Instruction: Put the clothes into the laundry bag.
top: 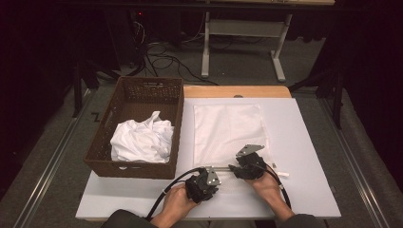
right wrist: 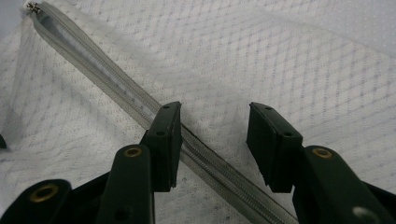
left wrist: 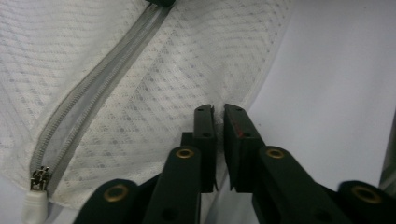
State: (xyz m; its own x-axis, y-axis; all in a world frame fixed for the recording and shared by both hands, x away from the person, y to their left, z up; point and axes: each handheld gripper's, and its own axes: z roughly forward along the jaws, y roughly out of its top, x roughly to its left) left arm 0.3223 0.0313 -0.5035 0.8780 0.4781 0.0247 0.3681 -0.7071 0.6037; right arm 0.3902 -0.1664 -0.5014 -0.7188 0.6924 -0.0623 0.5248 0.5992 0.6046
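Both hands partly hide the mesh bag's (top: 227, 126) zipper (right wrist: 112, 88).

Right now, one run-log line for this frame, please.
left gripper: shut on mesh bag edge | right gripper: open over zipper | basket: white cloth inside

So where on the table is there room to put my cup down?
The bare white table right of the mesh bag is free, and so is the front left corner below the basket. It is crowded near the front edge, where the left gripper pinches the bag and the right gripper stands open over its zipper.
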